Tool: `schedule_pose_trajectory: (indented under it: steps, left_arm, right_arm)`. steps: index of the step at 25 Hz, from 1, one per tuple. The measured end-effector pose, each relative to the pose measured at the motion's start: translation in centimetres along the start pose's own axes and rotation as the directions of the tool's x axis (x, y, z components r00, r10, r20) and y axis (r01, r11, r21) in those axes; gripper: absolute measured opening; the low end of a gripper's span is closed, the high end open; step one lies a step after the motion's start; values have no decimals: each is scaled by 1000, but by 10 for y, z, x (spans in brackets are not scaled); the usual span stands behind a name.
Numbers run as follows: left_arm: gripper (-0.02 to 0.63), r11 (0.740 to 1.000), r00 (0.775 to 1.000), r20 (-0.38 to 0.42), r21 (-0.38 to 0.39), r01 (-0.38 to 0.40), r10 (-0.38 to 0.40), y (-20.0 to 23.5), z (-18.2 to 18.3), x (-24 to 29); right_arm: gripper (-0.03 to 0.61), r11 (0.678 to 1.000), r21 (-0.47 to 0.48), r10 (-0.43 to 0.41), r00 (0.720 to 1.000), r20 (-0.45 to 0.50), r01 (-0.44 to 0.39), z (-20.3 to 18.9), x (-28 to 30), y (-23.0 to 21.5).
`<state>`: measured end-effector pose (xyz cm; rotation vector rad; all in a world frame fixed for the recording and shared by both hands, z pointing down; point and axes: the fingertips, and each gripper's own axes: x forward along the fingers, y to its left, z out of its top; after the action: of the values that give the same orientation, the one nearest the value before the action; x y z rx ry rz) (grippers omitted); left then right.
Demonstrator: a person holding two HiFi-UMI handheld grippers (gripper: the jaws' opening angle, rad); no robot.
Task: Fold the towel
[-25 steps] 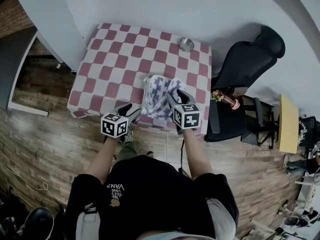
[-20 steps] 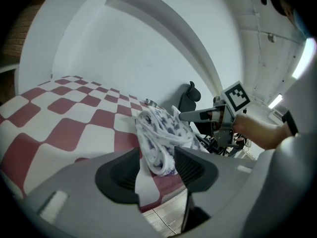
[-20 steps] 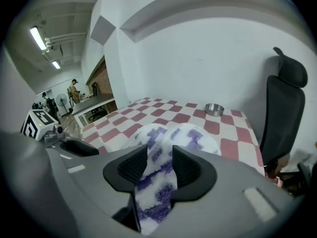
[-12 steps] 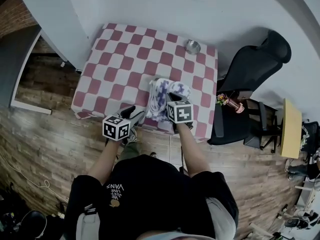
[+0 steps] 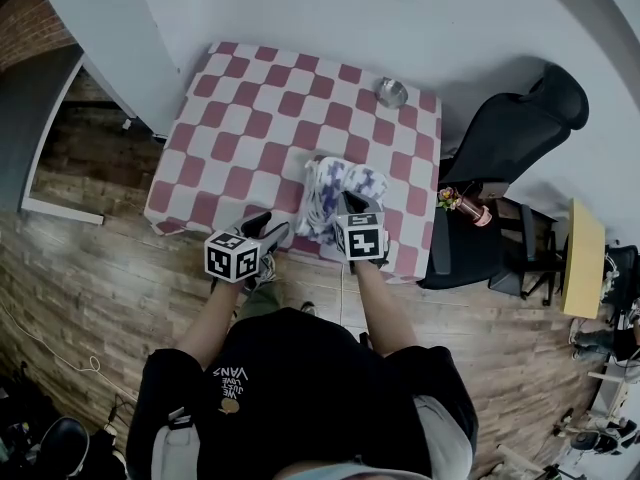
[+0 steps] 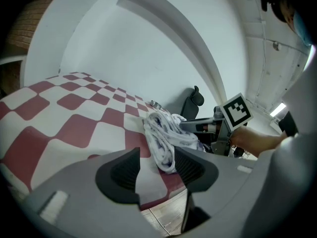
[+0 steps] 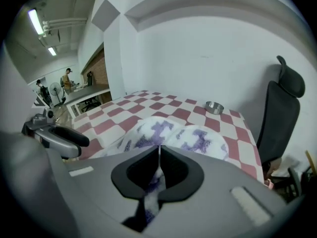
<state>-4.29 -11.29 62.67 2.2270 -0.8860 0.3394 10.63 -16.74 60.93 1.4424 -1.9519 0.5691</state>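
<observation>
Head view:
- Towel [image 5: 335,190], white with purple marks, lies bunched in a heap on the checked table [image 5: 250,118], lower right of the cloth, close to the near edge.
- My right gripper [image 5: 346,206] sits at the heap's near end, tips buried in the fabric, just below frame centre.
- My left gripper [image 5: 266,232] hangs at the table's near edge, to the left of the towel and apart from it.
- Small metal bowl [image 5: 391,92] at the cloth's upper right corner, well apart from the towel. Black chair [image 5: 510,128] to the right of the table.

Left gripper view:
- My left gripper's [image 6: 156,168] jaws stand wide apart with nothing gripped.
- Towel [image 6: 166,133] lies ahead of them, centre frame; its near end shows above the gap and touches neither pad.
- Right gripper [image 6: 190,125] reaches into the heap from the right.

Right gripper view:
- My right gripper [image 7: 159,168] is pinched closed on a fold of the towel [image 7: 168,132]; a strip of purple-and-white cloth runs down between the pads.
- The rest of the heap mounds just beyond the tips, centre frame.
- Left gripper [image 7: 57,135] at far left; bowl [image 7: 214,107] upper right of centre.
</observation>
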Motion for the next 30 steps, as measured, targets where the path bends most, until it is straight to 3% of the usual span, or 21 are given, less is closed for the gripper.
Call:
schedule_pose_trajectory:
  steps: [5, 9, 12, 23, 27, 30]
  left_arm:
    - [195, 1000, 1000, 5, -21, -5, 5, 3, -1, -4]
    - [195, 999, 1000, 20, -35, -6, 7, 6, 1, -9]
    - [195, 999, 1000, 27, -48, -9, 10, 8, 1, -12]
    - [195, 997, 999, 22, -77, -24, 26, 17, -6, -20]
    - [195, 997, 999, 28, -75, -23, 25, 14, -5, -21]
    - [195, 998, 999, 43, -67, -16, 19, 6, -1, -23]
  right_arm:
    - [14, 999, 16, 37, 997, 61, -38, 13, -7, 8]
    - [11, 984, 17, 172, 976, 135, -176, 29, -11, 47]
    - [11, 973, -26, 231, 963, 137, -230, 35, -4, 76]
    - [23, 975, -50, 219, 976, 13, -218, 9, 55, 88]
    - [38, 970, -92, 229, 973, 26, -226, 10, 54, 94]
    - [87, 967, -70, 251, 963, 96, -245, 19, 39, 93]
